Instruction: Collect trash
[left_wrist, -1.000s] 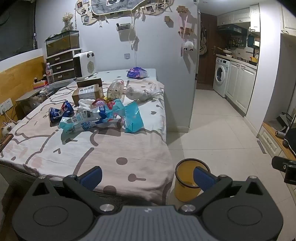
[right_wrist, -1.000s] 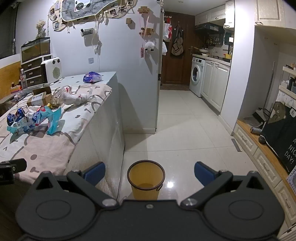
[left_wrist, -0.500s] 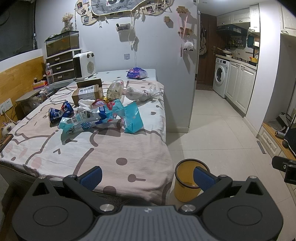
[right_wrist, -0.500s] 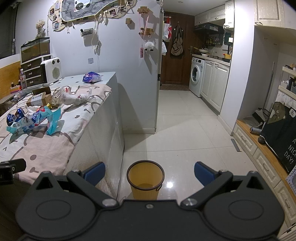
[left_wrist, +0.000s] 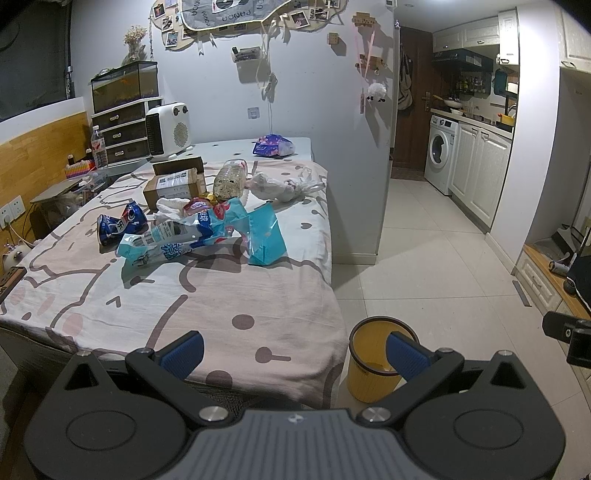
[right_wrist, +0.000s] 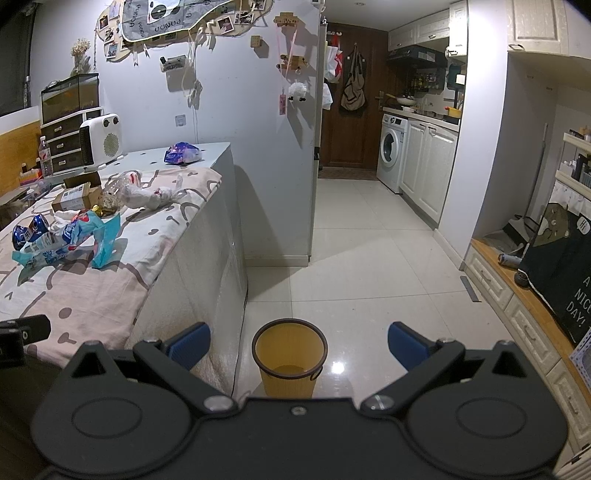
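While both grippers hang empty, the trash sits mid-table on the pink cartoon-print tablecloth (left_wrist: 207, 295). Left to right in the left wrist view: one crushed blue can (left_wrist: 120, 223), one long light-blue snack wrapper (left_wrist: 166, 245), one brown cardboard box (left_wrist: 173, 186) behind it, one crumpled white tissue (left_wrist: 168, 207), one clear plastic bottle (left_wrist: 231, 181) lying on its side, one torn turquoise bag (left_wrist: 264, 236), one knotted white plastic bag (left_wrist: 282, 186). One purple packet (left_wrist: 273, 146) lies farther back on the bare tabletop. One yellow bin (right_wrist: 290, 356) with dark rim stands on the floor just beside the table, upright. Left gripper (left_wrist: 293, 349) jaws spread wide, holding nothing, over the near table edge. Right gripper (right_wrist: 297, 341) jaws spread wide too, framing the bin.
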